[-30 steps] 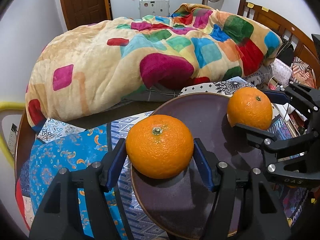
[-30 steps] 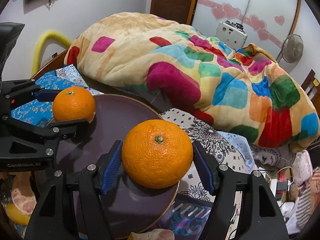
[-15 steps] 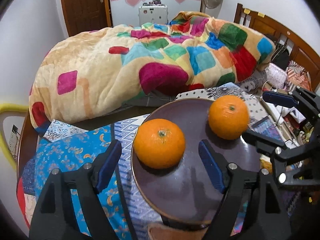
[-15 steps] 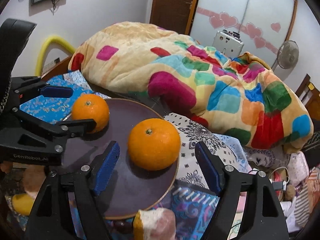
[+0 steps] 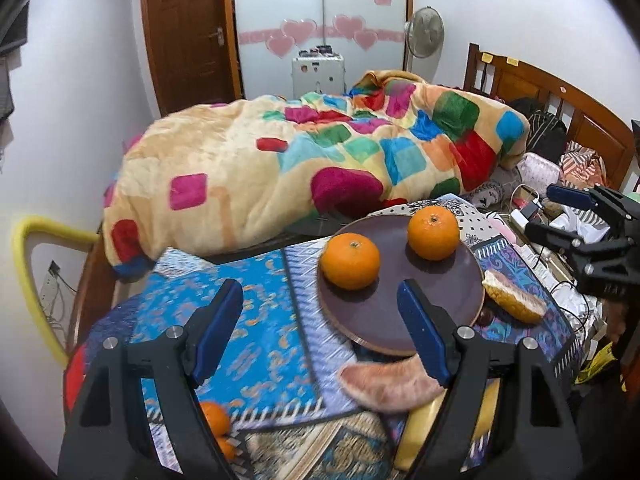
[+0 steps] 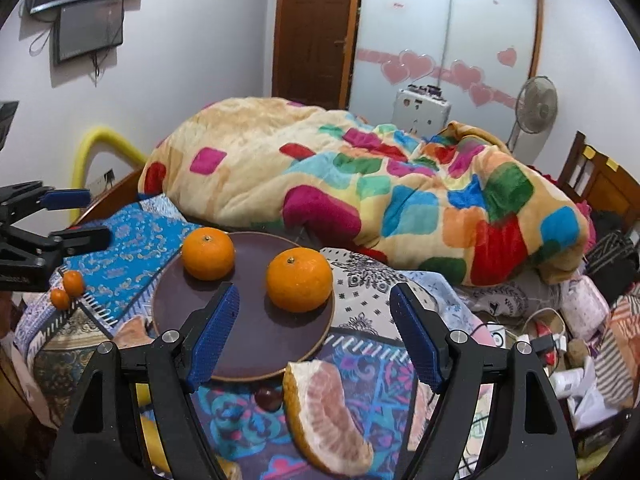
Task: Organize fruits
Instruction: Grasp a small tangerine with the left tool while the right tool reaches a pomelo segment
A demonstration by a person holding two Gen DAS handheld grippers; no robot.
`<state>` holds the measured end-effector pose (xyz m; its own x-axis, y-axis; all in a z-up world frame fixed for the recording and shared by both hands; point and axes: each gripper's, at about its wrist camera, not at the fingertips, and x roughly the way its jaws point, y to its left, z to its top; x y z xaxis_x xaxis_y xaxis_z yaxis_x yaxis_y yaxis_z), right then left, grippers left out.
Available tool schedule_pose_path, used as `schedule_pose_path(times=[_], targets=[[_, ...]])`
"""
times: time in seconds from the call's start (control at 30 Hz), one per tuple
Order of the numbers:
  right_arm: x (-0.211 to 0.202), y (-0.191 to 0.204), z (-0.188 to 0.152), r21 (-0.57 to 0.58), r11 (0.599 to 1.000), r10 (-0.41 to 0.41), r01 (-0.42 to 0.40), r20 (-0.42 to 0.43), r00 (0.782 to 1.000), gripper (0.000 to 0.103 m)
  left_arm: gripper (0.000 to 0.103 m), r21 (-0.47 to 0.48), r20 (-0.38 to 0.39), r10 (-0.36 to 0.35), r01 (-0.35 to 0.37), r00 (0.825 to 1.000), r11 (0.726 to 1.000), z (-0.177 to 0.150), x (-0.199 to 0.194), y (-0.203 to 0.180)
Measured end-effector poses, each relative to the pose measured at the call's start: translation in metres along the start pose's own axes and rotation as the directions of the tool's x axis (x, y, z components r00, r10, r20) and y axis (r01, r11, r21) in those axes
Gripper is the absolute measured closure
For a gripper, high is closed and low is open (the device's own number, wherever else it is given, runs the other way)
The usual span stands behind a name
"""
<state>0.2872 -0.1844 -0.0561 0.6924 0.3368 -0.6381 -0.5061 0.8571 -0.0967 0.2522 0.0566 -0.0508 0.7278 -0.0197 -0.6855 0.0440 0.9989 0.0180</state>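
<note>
The 2 oranges (image 5: 350,261) (image 5: 433,233) sit apart near the far rim of the plate (image 5: 384,320). Both the left gripper (image 5: 320,328) and right gripper (image 6: 314,332) are wide open, holding nothing. They have pulled back from the plate since 1 second ago, when each was closed around an orange.

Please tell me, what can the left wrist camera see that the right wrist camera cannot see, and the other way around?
Only the left wrist view shows the right gripper, open at the right edge. Only the right wrist view shows the left gripper, open at the left edge, a dark screen on the wall, and a small dark round fruit below the plate. Both show the brown plate with two oranges on it, the pomelo wedge beside it, two small oranges on the blue cloth, and the colourful blanket.
</note>
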Motion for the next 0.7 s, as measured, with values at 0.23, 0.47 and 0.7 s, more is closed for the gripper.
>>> schedule_pose_path(times=[0.23,0.47,0.7], targets=[[-0.02,-0.003,-0.014,0.026,0.999,-0.034,0.033,0.031,0.999,0.028,0.023,-0.031,-0.015,0.037,-0.037,0.999,0.999,-0.028,-0.019,0.027],[-0.021,-0.003,-0.038,0.029,0.998,-0.056,0.055,0.015,0.998,0.028,0.023,-0.103,-0.079,0.042,-0.05,0.996,0.993,-0.067,-0.011,0.062],[-0.005,-0.006,-0.065,0.041,0.998,-0.04,0.043,-0.05,0.998,0.028,0.025,-0.159,-0.157,0.034,-0.059,0.987,0.986,-0.1,0.011,0.089]])
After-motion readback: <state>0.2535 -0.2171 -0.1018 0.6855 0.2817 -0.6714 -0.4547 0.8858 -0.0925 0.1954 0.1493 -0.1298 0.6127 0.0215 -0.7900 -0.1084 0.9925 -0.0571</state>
